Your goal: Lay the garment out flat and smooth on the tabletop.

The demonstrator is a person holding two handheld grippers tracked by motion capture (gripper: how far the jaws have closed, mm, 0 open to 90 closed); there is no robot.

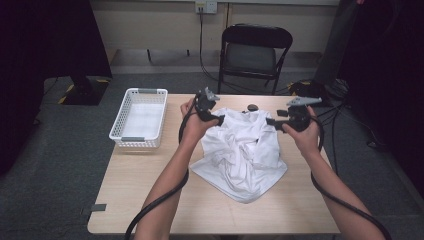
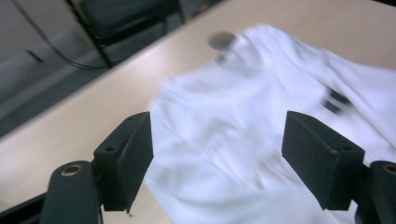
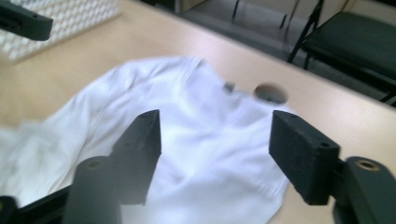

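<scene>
Centrally in the high view we count one white T-shirt (image 1: 245,150), crumpled in a loose heap on the light wooden table (image 1: 150,190), slightly right of the frame's middle. We see two grippers over its upper edge: the left gripper (image 1: 218,120) at the shirt's upper left corner and the right gripper (image 1: 270,121) at its upper right, pointing toward each other. In the left gripper view the left gripper (image 2: 217,144) has its jaws spread wide, the blurred cloth lying beyond and below them with nothing pinched. In the right gripper view the right gripper (image 3: 215,149) likewise stands with jaws apart, the shirt (image 3: 187,140) beneath the gap and not clamped.

Around it we find one white plastic basket (image 1: 139,120) at the table's upper left, well apart from the shirt, and one small dark round object (image 1: 252,107) just above the collar. One black folding chair (image 1: 254,50) stands beyond the table's far edge. Nothing lies between the jaws and the cloth.
</scene>
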